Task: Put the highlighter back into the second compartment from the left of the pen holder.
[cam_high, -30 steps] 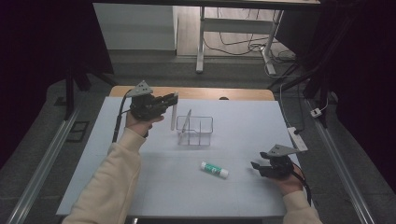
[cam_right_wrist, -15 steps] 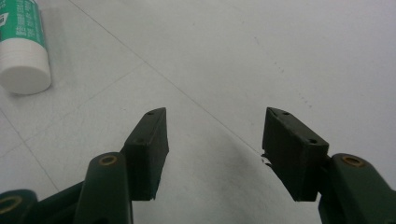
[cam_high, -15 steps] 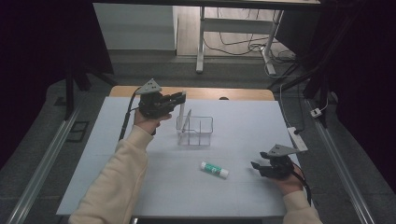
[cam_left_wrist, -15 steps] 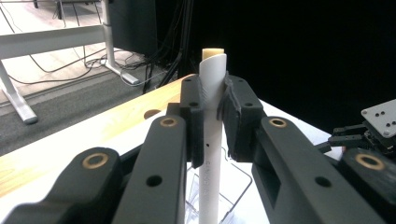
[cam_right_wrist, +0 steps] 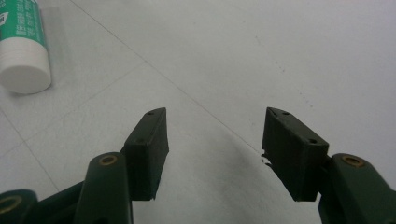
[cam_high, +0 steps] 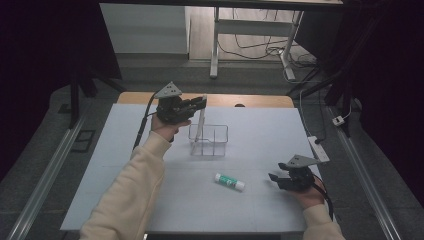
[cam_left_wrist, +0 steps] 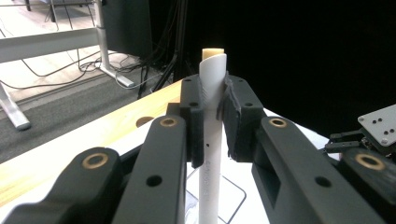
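White pen (cam_high: pixel 200 120): slim tube, cream-tipped, clamped near its upper end by the left gripper (cam_high: pixel 199 103), standing tilted with its lower end inside the clear wire-framed holder (cam_high: pixel 209 139). Step in hand, by judgement: seating the pen in the holder. Next move calls for lowering it until it rests, then letting go without tipping the holder. Glue stick (cam_high: pixel 230 182): lying on the white table (cam_high: pixel 250 125), nearer the person than the holder. Right gripper (cam_high: pixel 274 177): right of the holder, jaws apart, empty, just beside the glue stick.
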Tool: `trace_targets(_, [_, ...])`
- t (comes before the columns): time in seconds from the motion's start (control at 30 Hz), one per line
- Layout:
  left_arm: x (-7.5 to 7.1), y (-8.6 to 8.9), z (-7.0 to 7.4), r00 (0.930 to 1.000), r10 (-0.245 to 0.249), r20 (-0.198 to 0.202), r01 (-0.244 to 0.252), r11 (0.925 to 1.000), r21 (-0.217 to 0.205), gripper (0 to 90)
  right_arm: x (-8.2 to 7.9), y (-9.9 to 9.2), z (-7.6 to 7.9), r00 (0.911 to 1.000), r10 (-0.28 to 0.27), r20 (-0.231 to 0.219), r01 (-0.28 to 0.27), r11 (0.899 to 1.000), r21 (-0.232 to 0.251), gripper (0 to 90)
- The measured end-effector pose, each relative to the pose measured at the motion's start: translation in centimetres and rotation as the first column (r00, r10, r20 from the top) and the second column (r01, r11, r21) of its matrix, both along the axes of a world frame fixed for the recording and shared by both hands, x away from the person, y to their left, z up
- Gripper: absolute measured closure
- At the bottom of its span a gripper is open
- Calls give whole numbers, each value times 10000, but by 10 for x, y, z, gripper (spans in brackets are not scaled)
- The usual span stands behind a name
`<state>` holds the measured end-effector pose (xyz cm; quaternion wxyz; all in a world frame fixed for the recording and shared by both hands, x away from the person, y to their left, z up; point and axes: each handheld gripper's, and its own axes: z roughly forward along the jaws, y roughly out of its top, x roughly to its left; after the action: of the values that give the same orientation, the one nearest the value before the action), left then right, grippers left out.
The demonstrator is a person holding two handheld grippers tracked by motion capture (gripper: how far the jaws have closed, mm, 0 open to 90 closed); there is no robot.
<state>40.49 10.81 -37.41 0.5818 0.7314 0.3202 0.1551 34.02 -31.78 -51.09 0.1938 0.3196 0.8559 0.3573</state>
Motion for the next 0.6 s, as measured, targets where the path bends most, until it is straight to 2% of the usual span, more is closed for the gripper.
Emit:
trace_targets(0.4, [7,-15,1,9998,-174,-26,175,9998,61,786,0,0,0,10000,-17,-35,17,10000,32,403])
trace_targets(0.6, [11,-21,-6,10000,-81,19,80,9991,420,786,1,-1,-1,10000,-40,-37,40,10000,6,403])
